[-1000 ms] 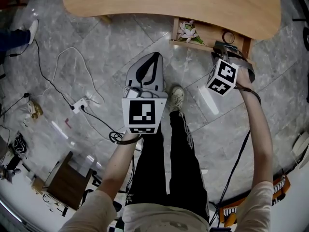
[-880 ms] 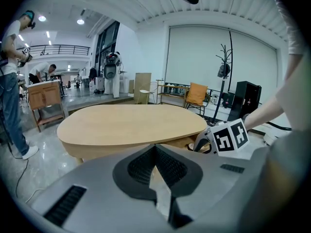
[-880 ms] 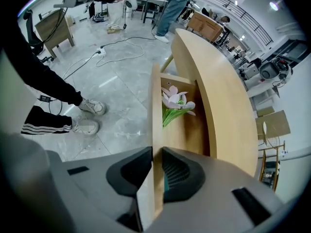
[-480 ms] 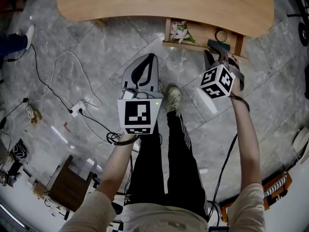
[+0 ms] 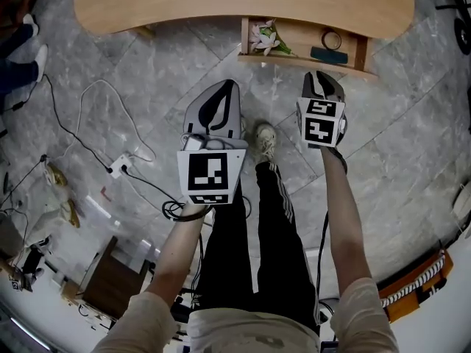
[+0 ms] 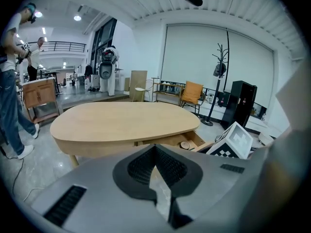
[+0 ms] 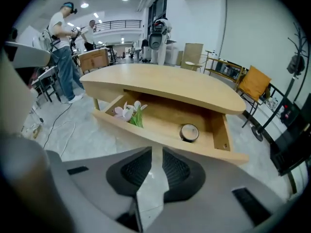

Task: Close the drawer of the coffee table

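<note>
The coffee table (image 5: 243, 2) has its drawer (image 5: 302, 63) pulled out towards me. In it lie white flowers (image 5: 263, 39), a tape roll (image 5: 331, 38) and a dark flat object (image 5: 329, 55). My right gripper (image 5: 321, 76) hovers just short of the drawer front (image 7: 160, 136), apart from it. Its jaws are closing, a thin gap still shows, and nothing is between them. The flowers (image 7: 129, 111) and tape roll (image 7: 189, 132) show beyond the right gripper (image 7: 156, 149). My left gripper (image 5: 224, 87) hangs further left over the floor. The left gripper (image 6: 155, 147) has its tips together and is empty.
Cables and a power strip (image 5: 121, 160) lie on the marble floor at the left. A small wooden stool (image 5: 107, 274) stands at the lower left. My shoe (image 5: 266, 140) is between the grippers. People (image 7: 60, 47) stand beyond the table's far side.
The right gripper has drawn back from the drawer's right front corner, shifted left and rolled so its marker cube faces up. The left gripper has stayed put.
</note>
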